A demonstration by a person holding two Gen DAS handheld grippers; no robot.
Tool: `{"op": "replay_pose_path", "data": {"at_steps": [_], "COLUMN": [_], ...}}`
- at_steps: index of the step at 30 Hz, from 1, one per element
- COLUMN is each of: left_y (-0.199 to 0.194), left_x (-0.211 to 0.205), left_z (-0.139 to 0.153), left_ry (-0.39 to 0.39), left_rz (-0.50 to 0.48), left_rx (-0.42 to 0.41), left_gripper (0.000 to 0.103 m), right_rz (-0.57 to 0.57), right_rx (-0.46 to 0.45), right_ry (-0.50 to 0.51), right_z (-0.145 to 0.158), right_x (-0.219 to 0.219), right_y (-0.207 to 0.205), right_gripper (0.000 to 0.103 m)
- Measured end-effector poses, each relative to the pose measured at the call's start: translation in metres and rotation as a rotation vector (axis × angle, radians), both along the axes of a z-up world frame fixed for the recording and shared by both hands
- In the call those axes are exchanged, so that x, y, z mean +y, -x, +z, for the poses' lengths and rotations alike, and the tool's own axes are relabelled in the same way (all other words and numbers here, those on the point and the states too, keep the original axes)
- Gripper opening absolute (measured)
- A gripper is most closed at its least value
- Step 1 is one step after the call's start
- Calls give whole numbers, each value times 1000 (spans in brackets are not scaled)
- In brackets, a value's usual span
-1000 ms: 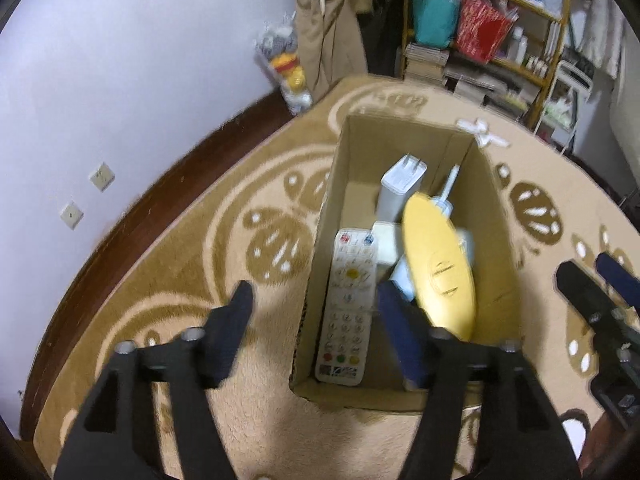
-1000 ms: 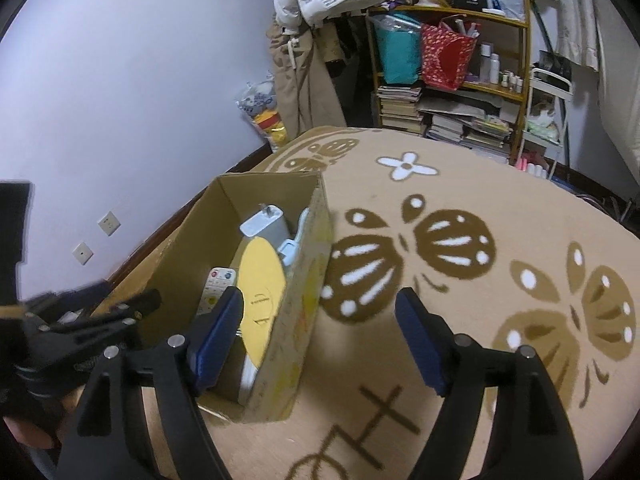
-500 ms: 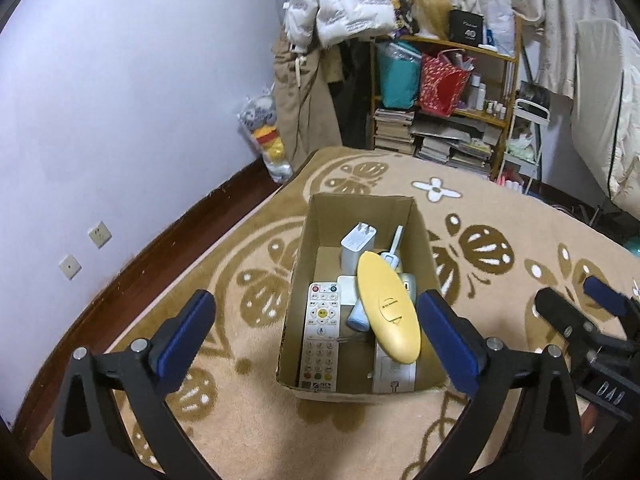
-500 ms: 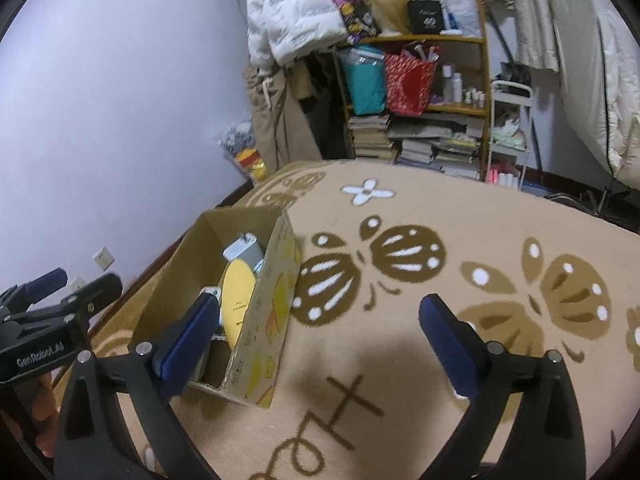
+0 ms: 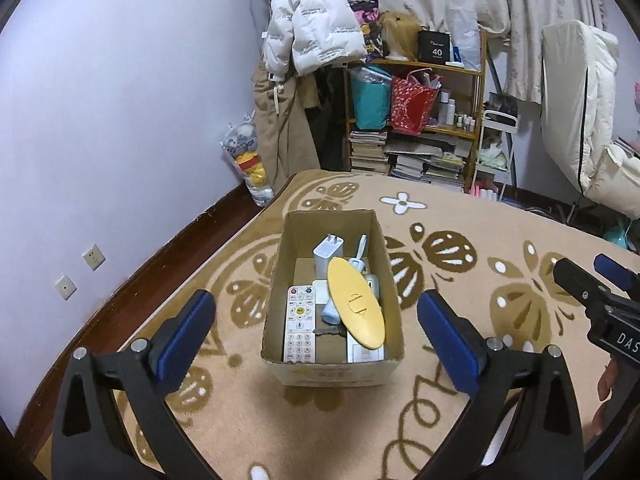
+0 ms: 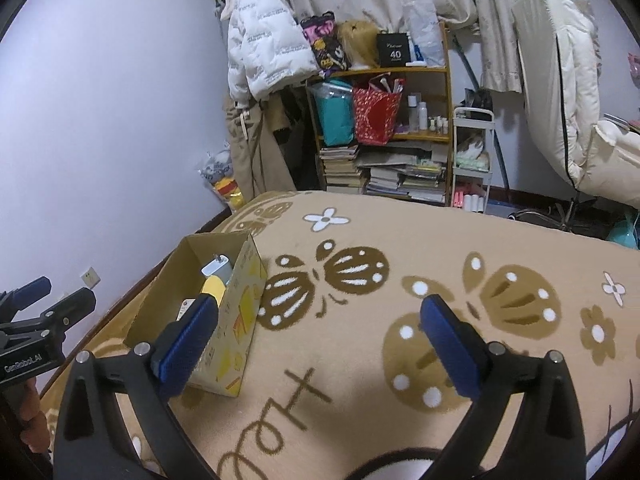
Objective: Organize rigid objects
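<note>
An open cardboard box (image 5: 288, 372) (image 6: 240, 332) stands on the patterned rug. Inside lie a white remote (image 5: 299, 330), a yellow oval object (image 5: 355, 309) (image 6: 213, 287), a white charger (image 5: 329, 254) (image 6: 218, 269), a pale blue cylinder (image 5: 331, 314) and a small white-and-blue tool (image 5: 359, 258). My left gripper (image 5: 316, 334) hangs open above and in front of the box, nothing between its blue pads. My right gripper (image 6: 318, 338) is open over the bare rug to the right of the box, empty. Each gripper shows at the edge of the other's view.
The beige rug (image 5: 460, 280) with brown butterfly patterns covers the floor. A wooden shelf (image 5: 420, 128) with bags and books, hanging coats (image 5: 312, 36) and a bag of plush toys (image 5: 250, 168) stand at the far wall. A white padded chair (image 6: 580, 128) is at right.
Both grippers have pulled back and risen away from the box, and their jaws have spread wider. The box and its contents look smaller and have stayed in place.
</note>
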State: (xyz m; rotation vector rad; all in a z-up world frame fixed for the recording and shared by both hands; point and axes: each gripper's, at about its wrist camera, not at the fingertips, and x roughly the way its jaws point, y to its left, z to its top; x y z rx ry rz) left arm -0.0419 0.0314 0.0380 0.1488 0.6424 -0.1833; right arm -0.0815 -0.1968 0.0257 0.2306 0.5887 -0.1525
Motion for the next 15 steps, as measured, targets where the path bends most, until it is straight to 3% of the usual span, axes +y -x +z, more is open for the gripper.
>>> {"op": "replay_pose_path", "data": {"at_steps": [7,15], "left_y": [20,30], "left_x": [-5,-7], "left_z": [6,0], "left_ry": [-7,-6], "left_rz": [-20,-25], "left_rx": [-46,-56], "left_gripper": [100,100], "right_rz": [-15,-22], "right_rx": [-78,-93], "right_ry": [33,14], "right_z": [5,1], "right_x": [1,-3], "right_y": [27,44], "right_gripper": [103,103]}}
